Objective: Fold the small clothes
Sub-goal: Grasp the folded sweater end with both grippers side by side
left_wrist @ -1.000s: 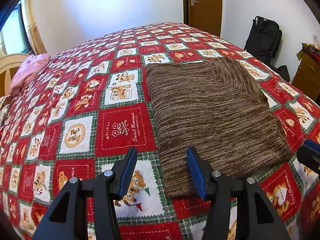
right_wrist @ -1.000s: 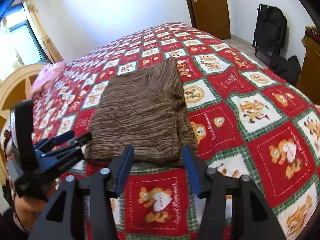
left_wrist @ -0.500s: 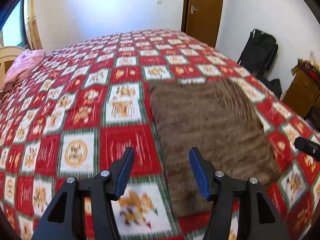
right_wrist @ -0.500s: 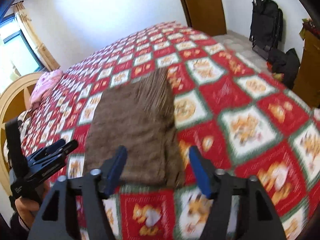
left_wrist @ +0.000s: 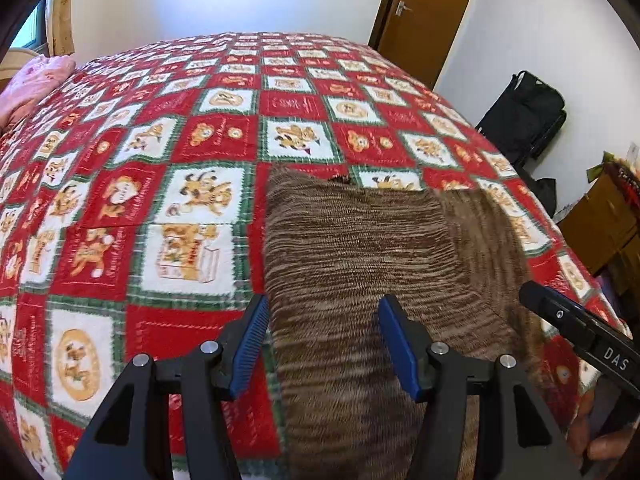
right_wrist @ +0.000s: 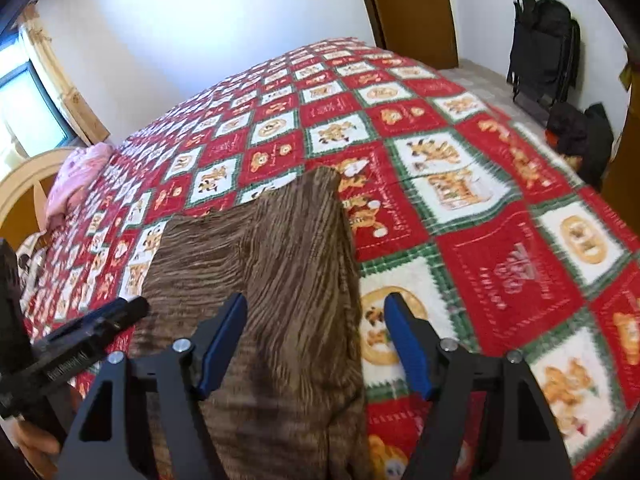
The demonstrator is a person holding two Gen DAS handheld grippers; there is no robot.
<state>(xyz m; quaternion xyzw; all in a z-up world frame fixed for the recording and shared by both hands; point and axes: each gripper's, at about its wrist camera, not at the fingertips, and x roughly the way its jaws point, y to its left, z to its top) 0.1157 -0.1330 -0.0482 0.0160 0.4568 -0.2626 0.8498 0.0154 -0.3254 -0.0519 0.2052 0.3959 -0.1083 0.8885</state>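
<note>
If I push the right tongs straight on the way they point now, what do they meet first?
Most likely the brown knit garment: the open right tongs angle down over its right edge. The right-hand finger lines up beyond that edge and would reach the patterned bedspread instead. Depth is hard to judge.

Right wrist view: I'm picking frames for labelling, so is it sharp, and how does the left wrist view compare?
Right wrist view: bedspread smeared by motion blur, brown knit garment soft. Left wrist view: garment weave and bedspread sharper, slightly soft near the bottom. Both: fisheye bulge, dark corners.
</note>
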